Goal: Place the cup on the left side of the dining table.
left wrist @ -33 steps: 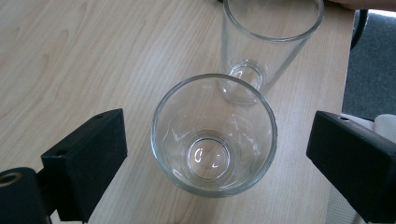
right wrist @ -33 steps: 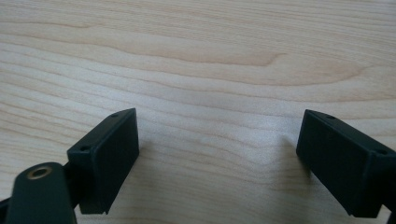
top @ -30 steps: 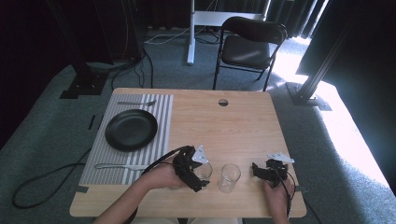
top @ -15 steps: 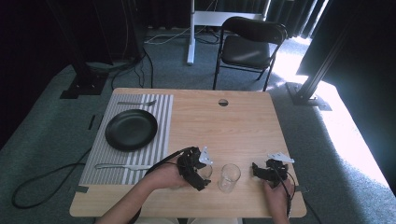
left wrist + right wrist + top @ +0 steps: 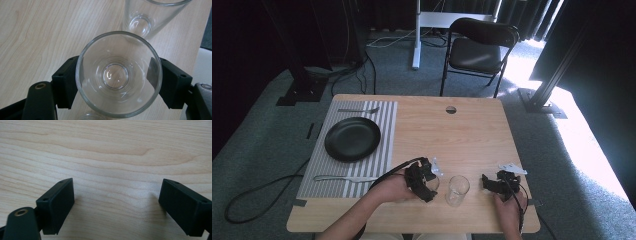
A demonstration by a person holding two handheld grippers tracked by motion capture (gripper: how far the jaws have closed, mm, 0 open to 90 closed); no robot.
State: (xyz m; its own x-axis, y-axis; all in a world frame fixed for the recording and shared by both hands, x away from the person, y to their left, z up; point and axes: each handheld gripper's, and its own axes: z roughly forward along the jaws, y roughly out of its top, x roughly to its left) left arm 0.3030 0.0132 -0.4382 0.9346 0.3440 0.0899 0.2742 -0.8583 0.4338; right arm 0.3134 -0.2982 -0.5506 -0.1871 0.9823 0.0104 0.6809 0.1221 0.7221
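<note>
Wooden table (image 5: pixel 472 135), left tongs (image 5: pixel 117 77) clamping near-edge glass (image 5: pixel 118 75), second glass (image 5: pixel 457 190) beside.

wooden table (image 5: pixel 462 135) sits in the middle of a grey-green carpet (image 5: pixel 272 145). on the table's left lies a striped placemat (image 5: pixel 384 130), running from the far edge towards the near one. a black plate (image 5: pixel 352 138) rests on the mat, round and empty. fork (image 5: pixel 358 110) lies flat across the mat's far end, just beyond the plate. knife (image 5: pixel 343 178) lies flat across the mat's near end. a round hole (image 5: pixel 451 109) shows in the tabletop near the far edge. beyond the table stands a black folding chair (image 5: pixel 479 50), and left of it a white post (image 5: pixel 416 35). sunlight falls bright across the floor on the right.
</note>
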